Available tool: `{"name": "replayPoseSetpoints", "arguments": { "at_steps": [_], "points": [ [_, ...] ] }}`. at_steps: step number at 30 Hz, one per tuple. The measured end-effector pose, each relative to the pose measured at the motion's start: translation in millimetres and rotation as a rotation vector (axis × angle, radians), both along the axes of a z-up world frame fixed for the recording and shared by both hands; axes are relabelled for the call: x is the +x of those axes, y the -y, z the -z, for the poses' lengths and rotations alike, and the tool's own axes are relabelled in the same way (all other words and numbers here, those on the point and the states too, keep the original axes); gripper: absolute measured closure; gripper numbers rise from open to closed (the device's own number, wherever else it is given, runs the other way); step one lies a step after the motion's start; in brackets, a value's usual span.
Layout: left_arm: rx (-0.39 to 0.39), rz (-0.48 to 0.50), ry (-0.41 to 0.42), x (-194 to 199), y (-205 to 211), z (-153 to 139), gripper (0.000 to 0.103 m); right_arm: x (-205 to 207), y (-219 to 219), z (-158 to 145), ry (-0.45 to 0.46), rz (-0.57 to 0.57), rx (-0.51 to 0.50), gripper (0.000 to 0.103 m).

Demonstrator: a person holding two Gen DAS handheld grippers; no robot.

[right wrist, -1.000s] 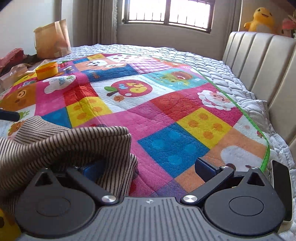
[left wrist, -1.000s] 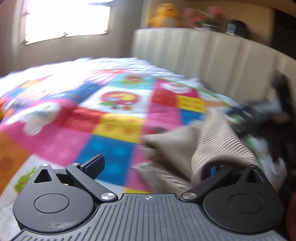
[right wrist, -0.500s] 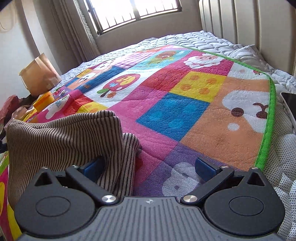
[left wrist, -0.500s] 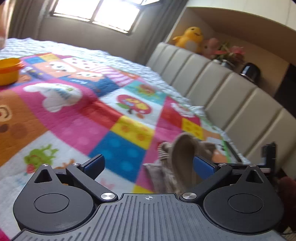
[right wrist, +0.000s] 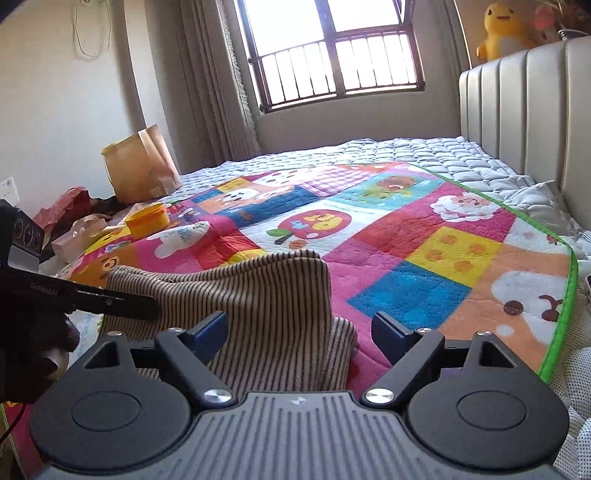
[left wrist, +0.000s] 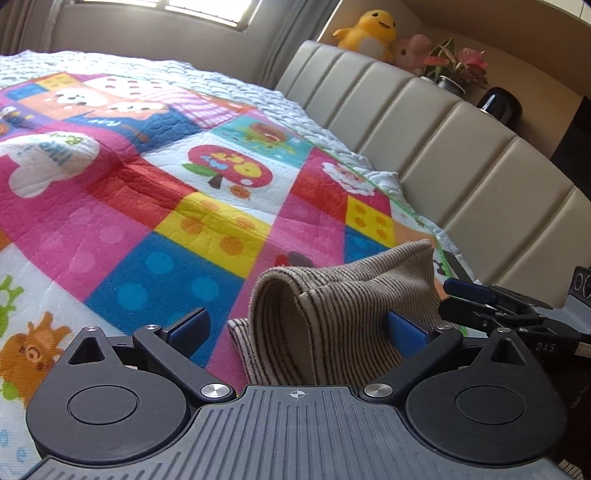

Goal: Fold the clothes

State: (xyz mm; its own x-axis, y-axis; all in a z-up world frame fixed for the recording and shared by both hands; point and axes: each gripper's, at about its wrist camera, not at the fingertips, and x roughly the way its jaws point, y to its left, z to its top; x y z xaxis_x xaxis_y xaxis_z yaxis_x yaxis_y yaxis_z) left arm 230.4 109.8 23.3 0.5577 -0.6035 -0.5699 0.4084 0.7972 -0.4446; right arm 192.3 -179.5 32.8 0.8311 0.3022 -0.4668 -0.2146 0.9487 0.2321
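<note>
Both claws gape wide and grip nothing: the left claw (left wrist: pixel 299 325), low in its frame, straddles the folded striped garment (left wrist: pixel 332 317) lying on the patchwork quilt (left wrist: pixel 207 184), while the right claw (right wrist: pixel 299 328) has it bunched at lower left by its left finger.

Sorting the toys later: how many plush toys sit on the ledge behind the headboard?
2: a yellow duck plush toward the window end and a pink plush right beside it, next to the potted plant. Others may be out of view.
</note>
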Motion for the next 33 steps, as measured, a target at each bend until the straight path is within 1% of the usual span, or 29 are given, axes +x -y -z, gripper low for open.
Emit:
{"name": "replayPoseSetpoints", "arguments": {
  "at_steps": [1,3,6,8,9,10,11,12,13,14,17,19,21,23,25,28,30,33],
  "points": [
    [-0.006,0.000,-0.007,2,-1,2,0.000,6,0,2,0.001,0.012,0.016,0.017],
    [-0.018,-0.001,-0.022,5,-2,5,0.000,21,2,9,-0.027,0.024,0.082,0.017],
    [-0.033,0.005,-0.037,8,-1,9,0.000,37,5,20,-0.075,0.003,0.192,0.020],
    [-0.036,0.022,-0.035,6,4,10,0.000,35,4,23,-0.076,-0.020,0.205,0.030],
    [-0.038,0.030,-0.034,5,7,10,0.001,33,5,23,-0.077,-0.033,0.213,0.034],
    [-0.040,0.038,-0.032,3,10,10,0.001,30,6,24,-0.084,-0.043,0.229,0.042],
    [-0.042,0.047,-0.031,2,12,10,0.003,27,7,25,-0.093,-0.052,0.250,0.047],
    [-0.043,0.055,-0.030,1,15,10,0.007,23,8,25,-0.099,-0.059,0.262,0.049],
    [-0.045,0.063,-0.029,0,17,10,0.009,20,6,25,-0.103,-0.065,0.258,0.052],
    [-0.047,0.072,-0.028,-1,20,10,0.010,16,5,25,-0.106,-0.070,0.249,0.054],
    [-0.020,0.072,-0.003,-6,25,7,0.014,9,1,23,-0.106,-0.080,0.219,0.059],
    [-0.026,0.068,0.006,-10,23,5,0.020,6,2,20,-0.104,-0.082,0.224,0.062],
    [-0.044,0.069,0.014,-17,18,2,0.030,0,2,17,-0.103,-0.086,0.232,0.066],
    [-0.062,0.086,0.022,-26,14,-2,0.035,-7,3,13,-0.103,-0.095,0.240,0.068],
    [-0.072,0.112,0.033,-37,11,-5,0.036,-17,3,9,-0.106,-0.114,0.245,0.071],
    [-0.073,0.164,0.046,-56,11,-8,0.036,-38,4,5,-0.107,-0.130,0.255,0.072],
    [-0.079,0.223,0.042,-69,15,-6,0.037,-52,4,4,-0.109,-0.137,0.259,0.072],
    [-0.060,0.292,0.037,-84,24,0,0.037,-68,5,6,-0.114,-0.141,0.258,0.072]
  ]
}}
